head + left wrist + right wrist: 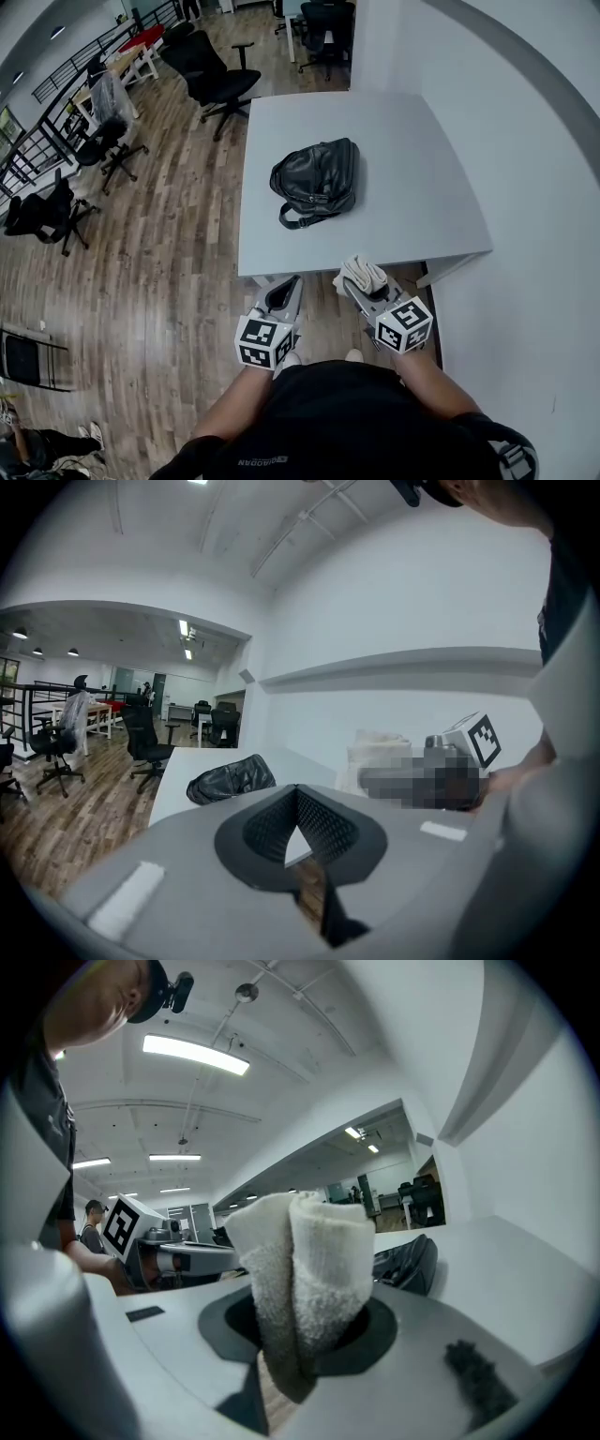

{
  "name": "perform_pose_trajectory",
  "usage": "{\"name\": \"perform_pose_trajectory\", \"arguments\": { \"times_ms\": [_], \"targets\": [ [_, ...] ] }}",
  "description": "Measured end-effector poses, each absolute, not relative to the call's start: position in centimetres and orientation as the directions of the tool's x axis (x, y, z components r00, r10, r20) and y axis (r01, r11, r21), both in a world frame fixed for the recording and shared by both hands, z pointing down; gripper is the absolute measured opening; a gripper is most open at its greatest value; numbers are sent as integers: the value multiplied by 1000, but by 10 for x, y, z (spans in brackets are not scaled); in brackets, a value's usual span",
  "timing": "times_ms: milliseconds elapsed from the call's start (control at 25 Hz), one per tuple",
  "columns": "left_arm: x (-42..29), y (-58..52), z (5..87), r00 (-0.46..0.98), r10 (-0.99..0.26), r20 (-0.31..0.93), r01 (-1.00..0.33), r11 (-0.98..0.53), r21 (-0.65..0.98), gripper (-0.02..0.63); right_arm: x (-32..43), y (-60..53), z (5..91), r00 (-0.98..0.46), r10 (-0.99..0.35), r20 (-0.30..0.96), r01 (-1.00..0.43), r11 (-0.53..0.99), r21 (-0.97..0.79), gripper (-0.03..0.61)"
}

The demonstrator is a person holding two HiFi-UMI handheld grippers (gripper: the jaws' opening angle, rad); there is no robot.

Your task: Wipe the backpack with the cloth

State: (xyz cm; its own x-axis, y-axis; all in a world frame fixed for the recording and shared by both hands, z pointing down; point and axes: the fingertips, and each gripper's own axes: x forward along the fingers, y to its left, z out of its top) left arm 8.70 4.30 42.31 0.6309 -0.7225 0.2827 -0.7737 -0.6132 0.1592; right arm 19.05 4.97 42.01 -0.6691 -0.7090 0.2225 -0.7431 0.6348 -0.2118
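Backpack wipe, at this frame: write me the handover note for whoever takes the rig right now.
Left gripper: jaws together, nothing between them.
Right gripper: shut on the folded white cloth.
The black backpack lies on its side near the middle of the grey table. Both grippers are held just short of the table's near edge, apart from the bag.
Done: cloth is in hand.
Left: bring the cloth to the backpack and wipe it; no contact yet.
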Motion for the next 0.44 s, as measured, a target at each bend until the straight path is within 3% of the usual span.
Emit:
{"name": "perform_pose_trajectory", "arguments": {
  "times_ms": [440],
  "targets": [
    [79,44,428,656,-698,286,-751,-641,158,6,179,52,428,-651,-718,246,-759,617,-207,107]
  ]
}}
